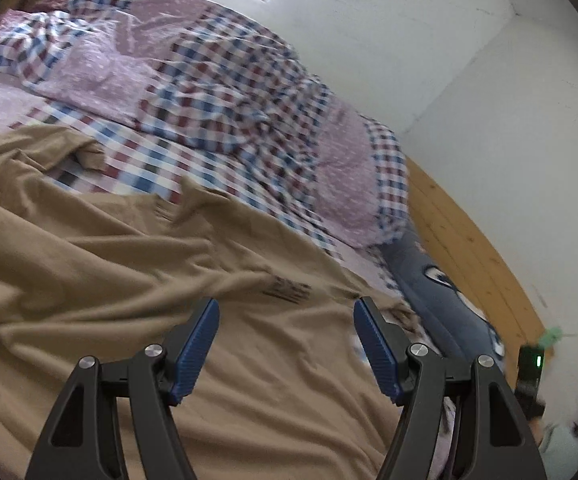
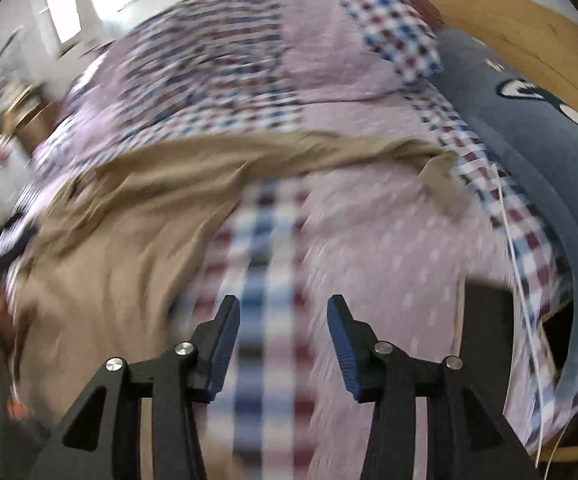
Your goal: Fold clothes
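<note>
The left gripper hung with its 2 blue-padded fingers spread wide and nothing between them, poised above a rumpled tan garment that lay spread across the bed. Dark printed lettering showed on the cloth just ahead of the fingertips. The right gripper was likewise parted and empty, over a bare stretch of the pink dotted and checked bedsheet, with the tan garment lying to its left and 1 strip of it reaching across the bed ahead; that view was blurred. Beyond the garment sat a bunched checked quilt. A grey-blue pillow with a white-and-dark motif lay along the bed's edge beside a wooden headboard, under a white wall.
</note>
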`<state>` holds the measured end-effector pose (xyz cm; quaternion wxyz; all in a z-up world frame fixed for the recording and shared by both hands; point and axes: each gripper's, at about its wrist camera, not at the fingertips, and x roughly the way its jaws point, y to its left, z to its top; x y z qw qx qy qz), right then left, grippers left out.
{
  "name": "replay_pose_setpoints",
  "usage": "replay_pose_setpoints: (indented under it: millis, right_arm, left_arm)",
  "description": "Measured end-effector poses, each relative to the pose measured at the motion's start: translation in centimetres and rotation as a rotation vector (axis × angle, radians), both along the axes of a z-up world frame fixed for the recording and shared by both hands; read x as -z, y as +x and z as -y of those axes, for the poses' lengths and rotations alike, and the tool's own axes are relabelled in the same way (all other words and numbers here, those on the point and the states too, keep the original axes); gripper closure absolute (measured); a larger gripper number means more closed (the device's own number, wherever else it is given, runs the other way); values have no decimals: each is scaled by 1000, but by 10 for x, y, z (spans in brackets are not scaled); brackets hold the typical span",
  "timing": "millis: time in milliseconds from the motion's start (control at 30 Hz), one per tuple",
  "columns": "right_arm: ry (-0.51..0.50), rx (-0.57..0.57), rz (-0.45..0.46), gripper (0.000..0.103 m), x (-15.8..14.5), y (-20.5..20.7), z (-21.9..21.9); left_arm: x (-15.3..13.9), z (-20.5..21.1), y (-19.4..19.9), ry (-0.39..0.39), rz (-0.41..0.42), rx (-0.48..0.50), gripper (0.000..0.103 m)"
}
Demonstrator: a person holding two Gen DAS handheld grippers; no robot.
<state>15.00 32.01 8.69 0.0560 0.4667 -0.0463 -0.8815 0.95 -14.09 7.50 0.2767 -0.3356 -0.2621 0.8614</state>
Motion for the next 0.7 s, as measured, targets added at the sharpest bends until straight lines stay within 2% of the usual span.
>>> replay_pose_setpoints:
  millis: [133,300,467,600,700]
  right_arm:
    - [27,-73,-6,54,20,72,24]
    - [76,-124,26,54,37,109,36]
    - [1,-79,-5,52,40,116,23]
    - [-114,-26,-9,51,62,125,6]
    - [-192,-18,46,51,79,130,-6]
  left_arm:
    - [-7,-5,24,10,-30,22,28]
    - [-6,2,74,32,-63,-18,27]
    - [3,17,120,-6,-22,-81,26]
    - [16,33,138,16,61,-142,24]
    - [25,41,147,54,106,-168,18]
